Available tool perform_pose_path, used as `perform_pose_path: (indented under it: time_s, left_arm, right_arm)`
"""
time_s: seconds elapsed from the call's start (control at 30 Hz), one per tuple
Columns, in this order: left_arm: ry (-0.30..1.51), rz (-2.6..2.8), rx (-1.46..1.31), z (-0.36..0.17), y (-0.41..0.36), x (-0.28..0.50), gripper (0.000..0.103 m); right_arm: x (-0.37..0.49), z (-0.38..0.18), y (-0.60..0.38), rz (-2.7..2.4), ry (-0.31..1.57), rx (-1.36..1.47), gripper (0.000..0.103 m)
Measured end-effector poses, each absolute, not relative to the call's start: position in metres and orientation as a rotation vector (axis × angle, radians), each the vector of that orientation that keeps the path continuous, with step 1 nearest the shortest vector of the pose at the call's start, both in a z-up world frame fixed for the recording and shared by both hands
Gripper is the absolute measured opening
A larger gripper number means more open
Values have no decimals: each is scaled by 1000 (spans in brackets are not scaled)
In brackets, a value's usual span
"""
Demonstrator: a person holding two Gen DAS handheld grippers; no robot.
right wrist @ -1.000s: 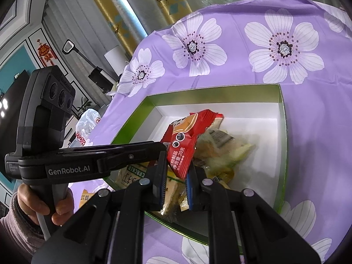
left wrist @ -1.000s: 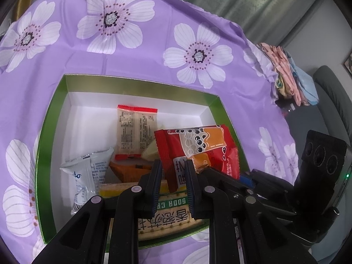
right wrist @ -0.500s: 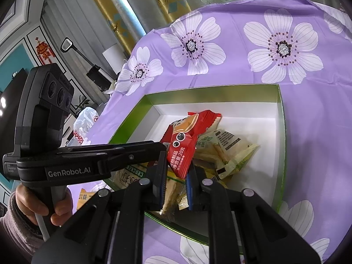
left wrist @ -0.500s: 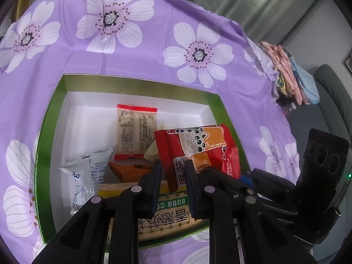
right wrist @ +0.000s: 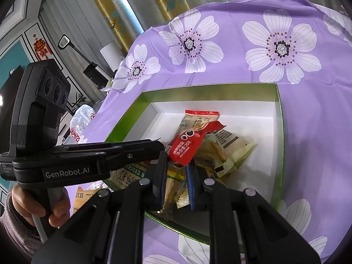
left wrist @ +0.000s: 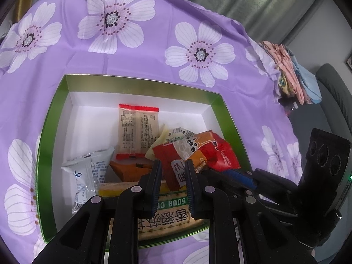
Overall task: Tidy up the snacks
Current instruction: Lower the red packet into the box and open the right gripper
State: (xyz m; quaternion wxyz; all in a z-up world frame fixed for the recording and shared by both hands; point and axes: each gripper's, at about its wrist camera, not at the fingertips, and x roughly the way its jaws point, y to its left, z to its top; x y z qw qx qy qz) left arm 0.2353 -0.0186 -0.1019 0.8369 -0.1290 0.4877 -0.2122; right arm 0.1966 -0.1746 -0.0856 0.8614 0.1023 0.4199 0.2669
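A green box (left wrist: 136,83) (right wrist: 209,90) with a white inside holds several snack packets. A red packet (left wrist: 220,151) (right wrist: 187,147) leans over the pile. Its lower end sits between the tips of my right gripper (right wrist: 176,165), whose jaws are opening and no longer pinch it. The right gripper's fingers (left wrist: 237,175) reach in from the right. My left gripper (left wrist: 173,167) (right wrist: 162,148) is shut just left of the packet, above a soda cracker pack (left wrist: 167,215). I cannot tell whether it grips anything.
In the box lie a beige packet (left wrist: 138,127), a white one (left wrist: 85,173), an orange one (left wrist: 129,169) and a yellow-green one (right wrist: 228,149). Another packet (right wrist: 81,198) lies outside on the purple floral cloth. Folded cloths (left wrist: 290,74) sit at the table's far right edge.
The red packet stood upright between the fingers and has now slumped over to the right onto the pile. Neither hand has shifted.
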Motion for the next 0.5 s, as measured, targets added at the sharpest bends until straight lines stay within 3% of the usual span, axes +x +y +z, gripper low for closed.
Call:
perform_pose_path:
  time_s: [0.37, 0.5]
  left_arm:
    - [1049, -421, -230, -102, -20, 234, 19]
    - [1039, -395, -215, -99, -21, 232, 51]
  right_arm:
    - [193, -82, -176, 541, 877, 209, 21]
    - [192, -82, -179, 523, 871, 214, 34]
